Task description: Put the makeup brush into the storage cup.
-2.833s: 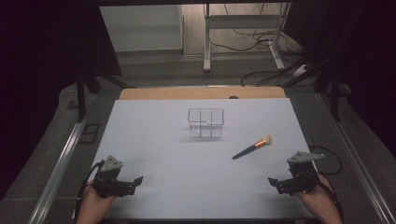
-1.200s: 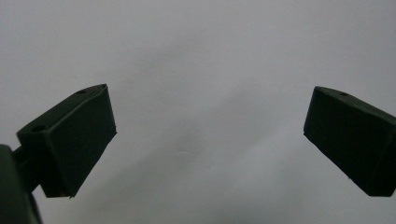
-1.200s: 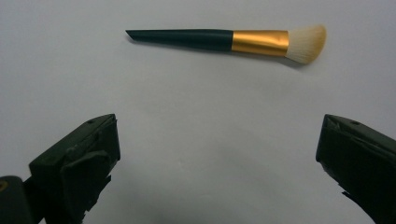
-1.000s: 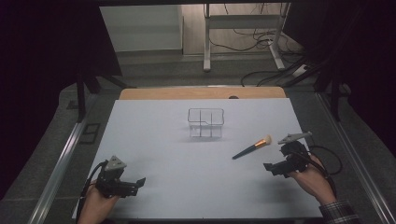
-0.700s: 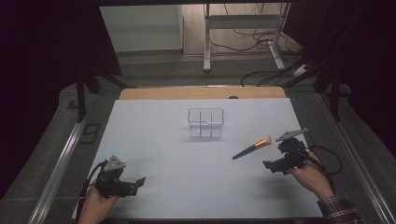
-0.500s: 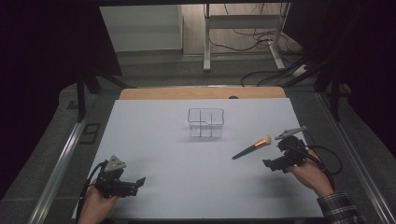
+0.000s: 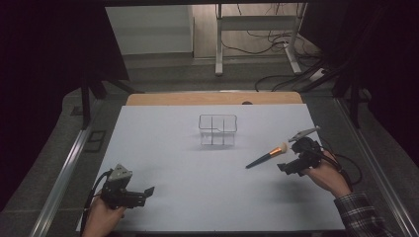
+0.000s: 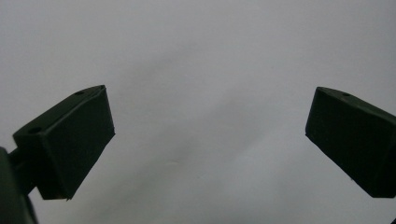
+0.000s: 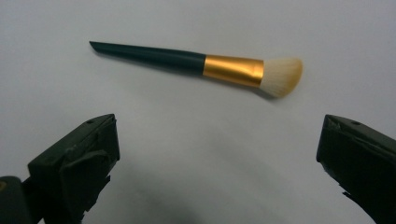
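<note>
Brush [image 9: 196, 63] lies flat, unobstructed, just ahead of right gripper [image 9: 217, 154], jaws spread; wire basket [image 7: 218, 129] stands apart; left gripper [image 8: 208, 140] spread, idle.

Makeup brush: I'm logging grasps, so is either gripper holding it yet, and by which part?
Nothing is held. The makeup brush lies flat on the table, ahead of the open right gripper and untouched. The left gripper is open over bare table.

Both grippers gape wide: the left gripper [image 7: 148, 190] low near the person, the right gripper [image 7: 282, 167] reaching farther forward.
</note>
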Tool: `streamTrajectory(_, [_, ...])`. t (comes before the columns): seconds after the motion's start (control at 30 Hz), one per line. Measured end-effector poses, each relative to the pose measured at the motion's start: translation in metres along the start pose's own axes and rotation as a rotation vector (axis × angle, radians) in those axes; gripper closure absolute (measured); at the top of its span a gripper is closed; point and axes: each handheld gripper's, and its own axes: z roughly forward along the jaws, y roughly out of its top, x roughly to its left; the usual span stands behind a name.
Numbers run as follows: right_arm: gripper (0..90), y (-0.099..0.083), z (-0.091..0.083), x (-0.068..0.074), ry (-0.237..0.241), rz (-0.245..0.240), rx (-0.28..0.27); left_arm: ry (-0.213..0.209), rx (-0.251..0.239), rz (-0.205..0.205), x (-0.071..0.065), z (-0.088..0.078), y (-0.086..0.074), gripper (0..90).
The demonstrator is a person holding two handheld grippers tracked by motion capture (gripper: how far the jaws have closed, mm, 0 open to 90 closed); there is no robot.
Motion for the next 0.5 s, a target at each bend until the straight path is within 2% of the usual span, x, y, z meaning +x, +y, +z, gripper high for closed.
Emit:
streamTrajectory(0.1, [0.3, 0.005, 0.002, -0.004, 0.01, -0.001, 0.015, 0.013, 0.015, 0.001, 0.0, 0.001, -0.001, 1.7])
streamTrajectory(0.5, [0.6, 0.016, 0.012, -0.01, 0.006, -0.021, 0.035, 0.016, 0.035, 0.012, 0.001, 0.003, -0.001, 1.6])
